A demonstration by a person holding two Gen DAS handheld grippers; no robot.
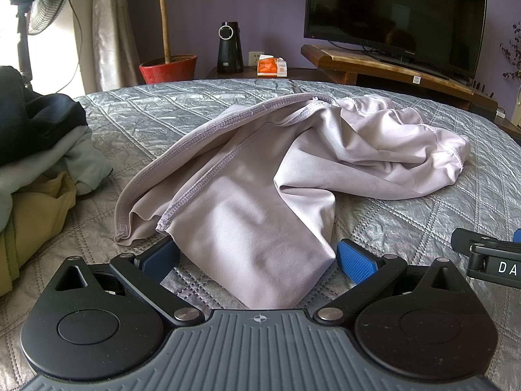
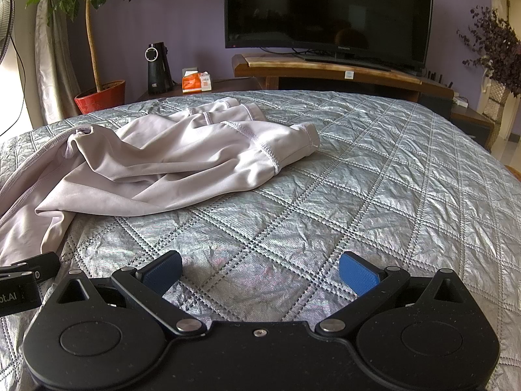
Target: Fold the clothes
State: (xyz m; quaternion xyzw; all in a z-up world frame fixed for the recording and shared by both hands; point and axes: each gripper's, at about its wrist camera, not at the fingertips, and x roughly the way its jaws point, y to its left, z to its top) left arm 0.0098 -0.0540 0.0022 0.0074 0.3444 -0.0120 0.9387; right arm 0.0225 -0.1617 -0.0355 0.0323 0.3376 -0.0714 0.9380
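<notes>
Lying between left hand-held gripper [image 1: 257,259] fingers: garment [image 1: 260,176]

A bed [image 2: 358,176] with a quilted silver cover carries a crumpled pale lilac garment [image 1: 260,176] and a pile of clothes [image 1: 39,150] at its left edge.

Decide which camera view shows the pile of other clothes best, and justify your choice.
The left wrist view. The pile of clothes sits at its left edge on the bedspread: black on top, grey beneath, tan at the bottom, left of the lilac garment. The right wrist view does not show it at all.
</notes>
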